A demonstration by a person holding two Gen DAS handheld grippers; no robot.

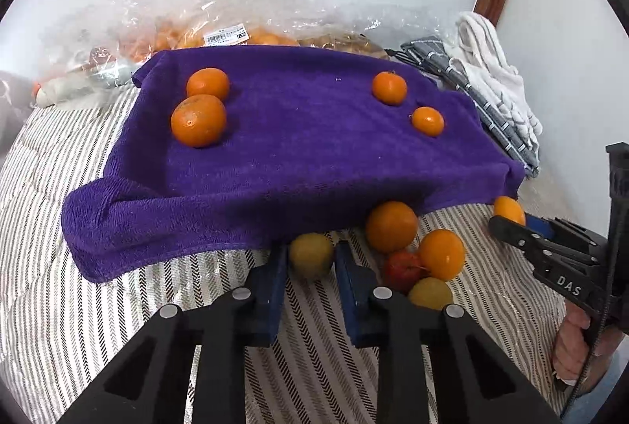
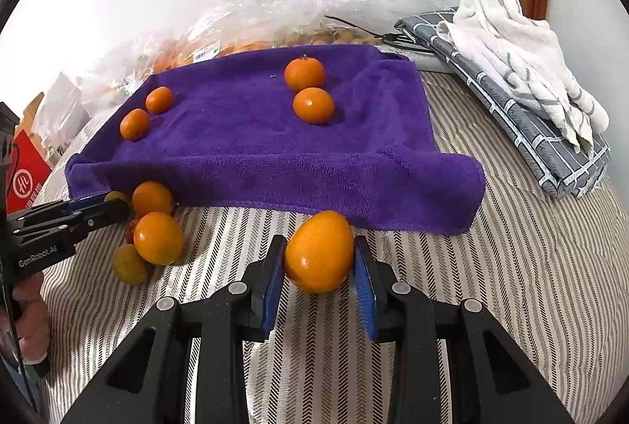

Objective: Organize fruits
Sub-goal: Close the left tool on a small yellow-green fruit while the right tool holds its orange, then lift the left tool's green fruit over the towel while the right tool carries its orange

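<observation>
The left tool point(image 1: 310, 259) pinches a yellow fruit point(image 1: 311, 254); the right tool point(image 2: 319, 259) clamps an orange point(image 2: 318, 251) by the purple towel point(image 2: 275, 149).

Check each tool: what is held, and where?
Left tool grips a yellow fruit by its sides; right tool grips an orange by its sides.

You've got four oranges on the purple towel point(image 2: 251, 149): a pair on one side point(image 1: 198, 120) point(image 1: 207, 84) and a pair on the other point(image 1: 389, 88) point(image 1: 427, 121). In front of it, on the striped bed point(image 2: 511, 286), I count three more oranges point(image 1: 391, 226) point(image 1: 441, 254) point(image 2: 319, 251). Two yellow fruits point(image 1: 311, 254) point(image 1: 430, 293) there as well, and one red fruit point(image 1: 405, 267). That's one purple towel, two tools point(image 1: 308, 267) point(image 2: 319, 259), and two folded cloths point(image 2: 523, 43) point(image 2: 550, 149) stacked off at the side.
</observation>
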